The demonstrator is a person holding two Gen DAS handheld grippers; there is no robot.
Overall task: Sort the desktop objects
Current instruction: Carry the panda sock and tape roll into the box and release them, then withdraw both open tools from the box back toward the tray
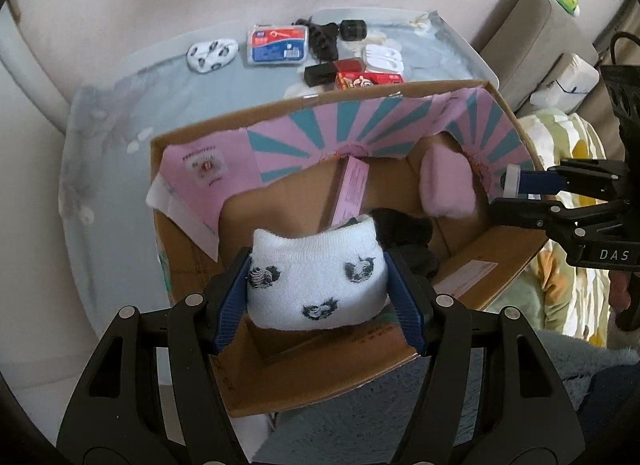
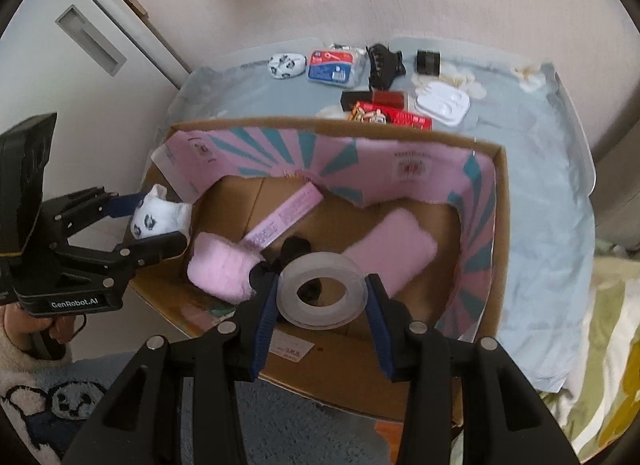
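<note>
My left gripper (image 1: 318,293) is shut on a white sock with black panda marks (image 1: 316,281) and holds it above the near edge of an open cardboard box (image 1: 320,369). The sock also shows in the right wrist view (image 2: 160,217). My right gripper (image 2: 322,297) is shut on a roll of clear tape (image 2: 322,293), held above the box (image 2: 360,385). In the left wrist view the right gripper (image 1: 508,189) hangs at the box's right wall. Inside the box lie pink socks (image 2: 396,257), a pink flat box (image 2: 286,219) and a black item (image 2: 294,247).
On the blue tablecloth (image 2: 540,185) behind the box lie a second panda sock (image 2: 286,65), a blue and red case (image 2: 336,67), a black hair clip (image 2: 384,65), a black roll (image 2: 428,61), a white case (image 2: 442,103) and red boxes (image 2: 390,113). A pink and teal liner (image 1: 344,133) lines the box's walls.
</note>
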